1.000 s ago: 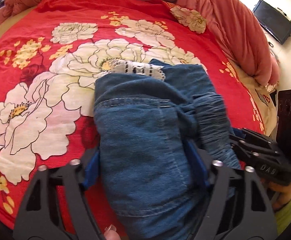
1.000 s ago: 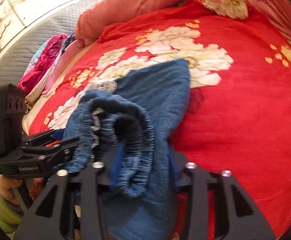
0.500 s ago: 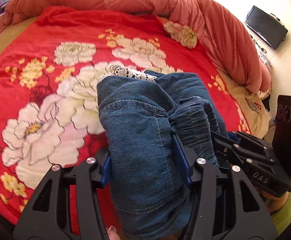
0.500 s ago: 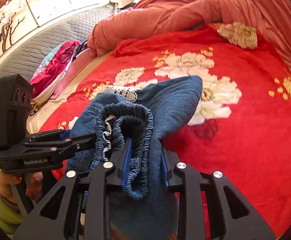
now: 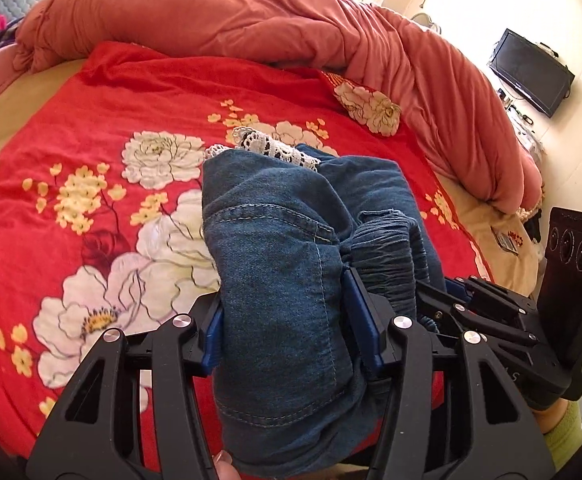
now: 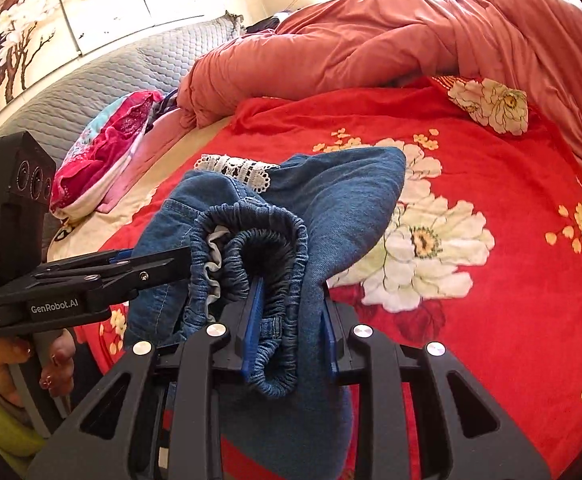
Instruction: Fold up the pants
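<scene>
The pants point(image 5: 283, 264) are blue denim with an elastic waistband and white lace trim point(image 5: 275, 148), bunched into a folded bundle. My left gripper point(image 5: 291, 320) is shut on the pocket side of the bundle and holds it above the bed. My right gripper point(image 6: 287, 320) is shut on the gathered waistband point(image 6: 267, 240) of the same pants point(image 6: 343, 200). Each gripper shows in the other's view: the right gripper point(image 5: 487, 312) at the right, the left gripper point(image 6: 91, 276) at the left. The bundle's underside is hidden.
A red floral bedspread point(image 5: 91, 160) covers the bed below. A rolled salmon duvet point(image 5: 251, 20) lies along the far side. Pink clothes point(image 6: 107, 148) and a grey quilted headboard point(image 6: 103, 76) are at the left. A TV point(image 5: 531, 68) hangs on the right wall.
Both grippers have closed tighter on the pants and lifted the bundle up and back from the bedspread. More of the duvet and the room shows now.
</scene>
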